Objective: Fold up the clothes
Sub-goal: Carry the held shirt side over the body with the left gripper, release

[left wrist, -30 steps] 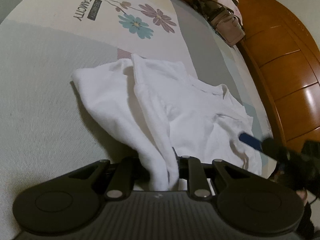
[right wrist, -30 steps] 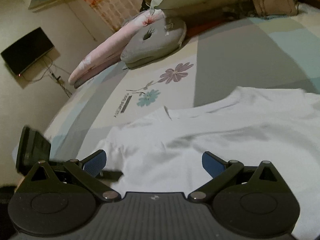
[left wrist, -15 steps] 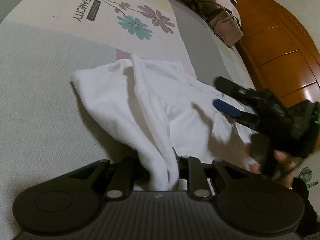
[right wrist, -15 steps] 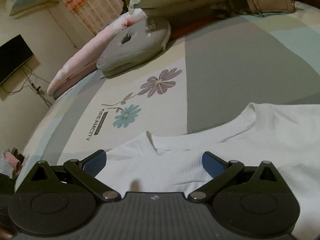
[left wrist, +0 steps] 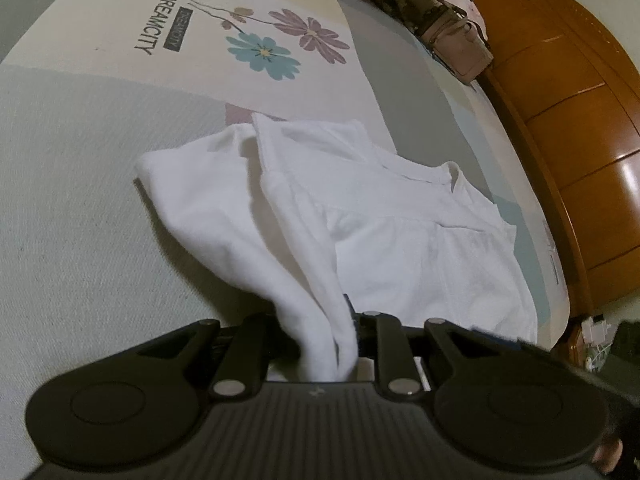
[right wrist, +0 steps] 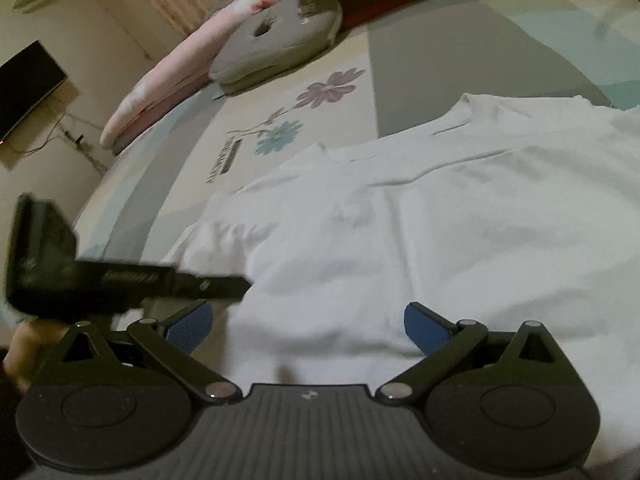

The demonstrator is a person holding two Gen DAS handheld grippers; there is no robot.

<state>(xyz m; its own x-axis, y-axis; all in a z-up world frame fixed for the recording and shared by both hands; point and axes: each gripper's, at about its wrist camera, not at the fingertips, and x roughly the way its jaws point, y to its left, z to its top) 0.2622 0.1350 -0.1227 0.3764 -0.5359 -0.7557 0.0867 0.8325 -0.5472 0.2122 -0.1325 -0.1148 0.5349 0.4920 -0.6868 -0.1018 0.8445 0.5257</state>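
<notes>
Clamped between the closed fingers of the left gripper (left wrist: 326,340): a bunched fold of the white shirt (left wrist: 400,232), drawn up off the bed into a ridge that runs away from the jaws toward the far left corner of the garment. Spread wide apart and gripping nothing: the blue-padded fingers (right wrist: 426,326) of the right gripper (right wrist: 306,322), poised low over the near edge of the same shirt, cloth lying flat between and beyond them. Seen at the left of the right wrist view, blurred: the dark body of the left gripper, reaching in to the shirt's left edge, with part of a hand (right wrist: 20,354) below it. Laid across the middle of the bedsheet (left wrist: 80,200), collar toward the far side: the rest of the shirt, mostly smooth on the right, rumpled and doubled over on the left. Printed on the sheet just beyond the shirt: a blue and a purple flower (left wrist: 262,51) and the word DREAMCITY. Farther off, at the head of the bed: a grey cushion (right wrist: 280,44) and a pink pillow (right wrist: 168,80); at the far right, a tan handbag (left wrist: 456,52) against a wooden headboard (left wrist: 568,128). On the wall at far left: a dark television (right wrist: 28,88).
</notes>
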